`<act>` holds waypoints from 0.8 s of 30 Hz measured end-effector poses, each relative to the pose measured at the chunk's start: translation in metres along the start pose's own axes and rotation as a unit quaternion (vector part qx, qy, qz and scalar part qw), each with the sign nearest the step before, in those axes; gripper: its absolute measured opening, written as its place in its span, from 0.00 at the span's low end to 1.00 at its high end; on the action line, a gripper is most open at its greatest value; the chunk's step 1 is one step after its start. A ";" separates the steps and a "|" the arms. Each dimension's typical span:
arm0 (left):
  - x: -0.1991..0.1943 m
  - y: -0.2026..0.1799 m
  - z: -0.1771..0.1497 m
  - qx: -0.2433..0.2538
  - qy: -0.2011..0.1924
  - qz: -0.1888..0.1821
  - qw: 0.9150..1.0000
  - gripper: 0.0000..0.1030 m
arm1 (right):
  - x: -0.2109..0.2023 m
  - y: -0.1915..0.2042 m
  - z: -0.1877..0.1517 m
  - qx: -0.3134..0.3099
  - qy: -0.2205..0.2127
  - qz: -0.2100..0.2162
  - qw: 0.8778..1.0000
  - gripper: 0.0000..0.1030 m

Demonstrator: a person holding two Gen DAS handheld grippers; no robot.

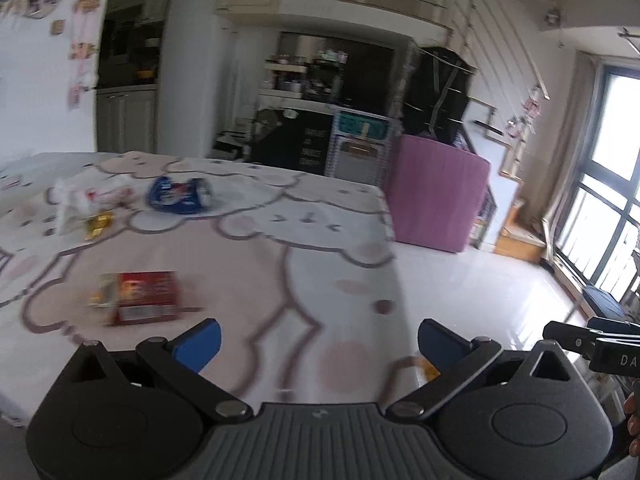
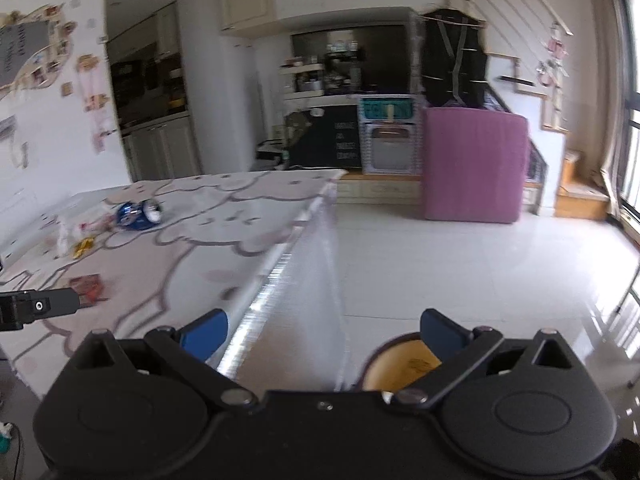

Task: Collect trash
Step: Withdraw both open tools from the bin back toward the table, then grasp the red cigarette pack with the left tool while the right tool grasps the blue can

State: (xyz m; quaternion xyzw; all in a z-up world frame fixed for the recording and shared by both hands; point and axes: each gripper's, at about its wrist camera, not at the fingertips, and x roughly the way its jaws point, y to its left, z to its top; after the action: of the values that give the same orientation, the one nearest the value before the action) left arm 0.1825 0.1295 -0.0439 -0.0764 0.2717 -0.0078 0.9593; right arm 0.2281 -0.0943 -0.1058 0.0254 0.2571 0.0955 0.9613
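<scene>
Blue pads on both my tools stand spread wide, nothing between them: left gripper (image 1: pixel 319 340) hovers over the near edge of the surface (image 1: pixel 248 280), right gripper (image 2: pixel 324 330) hangs off its corner, above the floor. Just under my right fingers (image 2: pixel 438 328) sits a round bin (image 2: pixel 400 368), yellowish inside, probably where the trash goes. Nearest item ahead of my left fingers (image 1: pixel 202 338) is a red packet (image 1: pixel 144 296), lying flat on the cartoon-print cloth; it looks like thin foil or card, so light, crushable, likely to slide on the cloth. Best taken by an edge or pinched across its short side. Farther back, a small gold wrapper (image 1: pixel 98 226) lies just beside a crumpled clear plastic bag (image 1: pixel 76 200): both limp, near weightless; I would gather the bag at a bunched fold. Farthest is a blue can (image 1: pixel 178 196) on its side, apparently dented. Judged stiff but thin-walled, smooth, and free to roll; grip across the middle of its body, fingers square to its axis. Blur hides labels.
</scene>
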 end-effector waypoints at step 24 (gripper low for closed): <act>0.007 0.145 -0.021 -0.129 -0.011 0.017 0.991 1.00 | 0.158 0.205 0.037 -0.105 0.037 0.105 0.988 1.00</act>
State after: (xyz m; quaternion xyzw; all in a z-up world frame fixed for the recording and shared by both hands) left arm 0.1732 0.2698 -0.0873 -0.1950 0.2609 0.0442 0.9444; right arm 0.3457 0.1376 -0.1312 -0.0520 0.2769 0.2231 0.9332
